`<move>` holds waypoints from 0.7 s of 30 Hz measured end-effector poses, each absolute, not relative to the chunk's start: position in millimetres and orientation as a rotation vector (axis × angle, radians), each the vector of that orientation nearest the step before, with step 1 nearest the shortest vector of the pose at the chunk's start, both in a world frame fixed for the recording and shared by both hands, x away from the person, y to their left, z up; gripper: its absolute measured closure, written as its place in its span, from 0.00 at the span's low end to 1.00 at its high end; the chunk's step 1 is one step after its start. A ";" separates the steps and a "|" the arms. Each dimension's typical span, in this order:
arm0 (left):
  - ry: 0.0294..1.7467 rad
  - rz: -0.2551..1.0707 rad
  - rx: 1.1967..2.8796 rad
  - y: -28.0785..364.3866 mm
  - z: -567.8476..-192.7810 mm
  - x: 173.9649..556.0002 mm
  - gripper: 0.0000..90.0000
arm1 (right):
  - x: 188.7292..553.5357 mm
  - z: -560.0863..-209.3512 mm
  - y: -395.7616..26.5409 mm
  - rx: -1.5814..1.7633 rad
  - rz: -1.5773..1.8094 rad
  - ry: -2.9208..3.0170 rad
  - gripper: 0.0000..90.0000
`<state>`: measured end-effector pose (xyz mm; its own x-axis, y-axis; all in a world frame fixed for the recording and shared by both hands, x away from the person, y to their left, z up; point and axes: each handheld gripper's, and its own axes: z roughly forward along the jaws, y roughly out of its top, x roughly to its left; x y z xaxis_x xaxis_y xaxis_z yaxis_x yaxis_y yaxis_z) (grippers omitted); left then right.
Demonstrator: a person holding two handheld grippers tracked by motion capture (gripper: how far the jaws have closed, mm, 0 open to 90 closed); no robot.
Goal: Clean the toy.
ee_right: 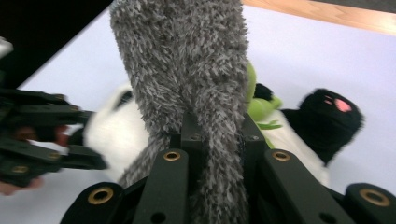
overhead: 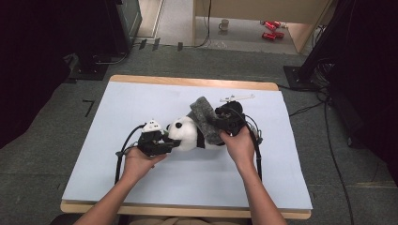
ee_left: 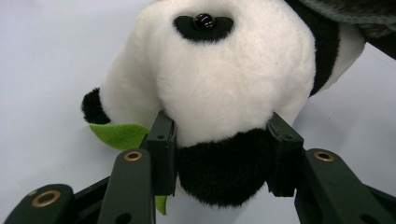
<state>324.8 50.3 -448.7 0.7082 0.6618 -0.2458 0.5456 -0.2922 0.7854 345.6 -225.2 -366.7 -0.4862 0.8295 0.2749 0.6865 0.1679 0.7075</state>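
Note:
A plush panda (overhead: 187, 133) lies on its side in the middle of the table. My left gripper (overhead: 166, 142) is shut on the panda's head (ee_left: 219, 98); its pads press the black ear patch (ee_left: 224, 168) from both sides. A green felt leaf (ee_left: 119, 134) sticks out beside the left jaw. A fuzzy grey scarf (overhead: 206, 119) drapes over the panda's body. My right gripper (overhead: 225, 119) is shut on the grey scarf (ee_right: 196, 88), holding it up above the panda (ee_right: 119, 135). A black paw with a pink pad (ee_right: 334, 112) shows at the right.
The light blue mat (overhead: 141, 98) covers a wooden table (overhead: 187, 80) with grey carpet around it. A white strip-shaped part (overhead: 237, 98) lies behind my right gripper. A mug (overhead: 224, 24) and red cans (overhead: 271, 29) sit on the floor far back.

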 end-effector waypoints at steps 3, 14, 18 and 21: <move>0.930 0.151 1.967 50.7 -448.9 325.2 0.61 | 340.3 -356.8 -219.1 1.455 1.270 2.272 0.87; 0.937 0.133 1.953 53.5 -448.8 326.8 0.59 | 332.9 -351.0 -167.5 1.334 1.330 2.388 0.87; 0.951 0.128 1.937 53.8 -448.5 327.3 0.59 | 334.5 -366.9 -151.3 1.324 1.251 2.436 0.86; 0.952 0.131 1.944 53.7 -449.3 327.7 0.59 | 334.7 -382.9 -145.1 1.310 1.208 2.469 0.86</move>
